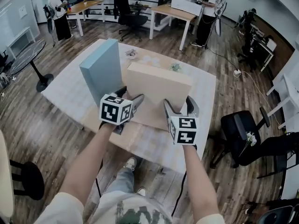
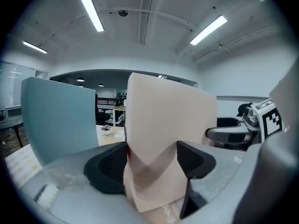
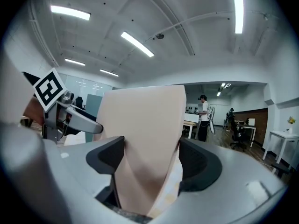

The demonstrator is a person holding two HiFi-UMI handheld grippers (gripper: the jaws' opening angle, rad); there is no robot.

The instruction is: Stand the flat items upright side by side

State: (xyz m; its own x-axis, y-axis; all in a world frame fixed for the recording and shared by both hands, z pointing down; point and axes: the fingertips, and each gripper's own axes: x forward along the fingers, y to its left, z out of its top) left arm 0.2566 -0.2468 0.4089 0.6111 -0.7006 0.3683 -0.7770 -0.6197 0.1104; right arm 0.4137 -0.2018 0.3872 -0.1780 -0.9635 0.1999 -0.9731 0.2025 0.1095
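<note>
A beige flat box (image 1: pixel 159 84) is lifted on edge over the table, leaning slightly, with a gripper at each lower corner. My left gripper (image 1: pixel 131 97) is shut on its left end; in the left gripper view the beige box (image 2: pixel 168 120) fills the gap and both pads touch it. My right gripper (image 1: pixel 178 101) is shut on the right end, and the right gripper view shows the beige box (image 3: pixel 145 134) squeezed between the pads. A blue flat box (image 1: pixel 100 71) stands upright just to the left, apart from the beige one, also showing as the blue box (image 2: pixel 60 120).
A pale mat (image 1: pixel 70 97) covers the wooden table (image 1: pixel 154 148). At its far side sit a small bowl (image 1: pixel 131 54) and a tiny plant (image 1: pixel 175 67). A black office chair (image 1: pixel 243 129) stands to the right. People work at desks (image 1: pixel 173 13) further back.
</note>
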